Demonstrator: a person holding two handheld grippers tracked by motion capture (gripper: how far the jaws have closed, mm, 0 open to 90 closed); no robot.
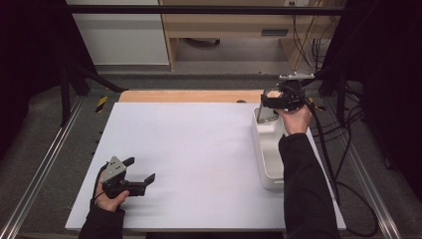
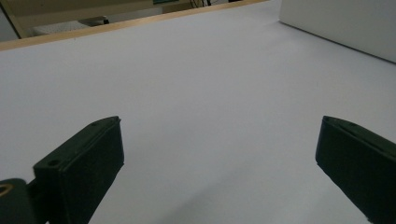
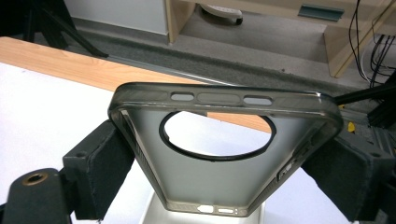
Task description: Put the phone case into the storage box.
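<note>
My right tongs (image 3: 219, 154) are clamped across the short width of a smoky translucent phone case (image 3: 224, 154), so its long axis runs straight out from the jaws, camera ring uppermost. In the high view I hold it over the far end of the white bin (image 1: 268, 149); whether it touches the rim I can't quite tell. My left tongs (image 1: 137, 172) sit wide open and empty on the bench (image 1: 199, 149), well apart.
</note>
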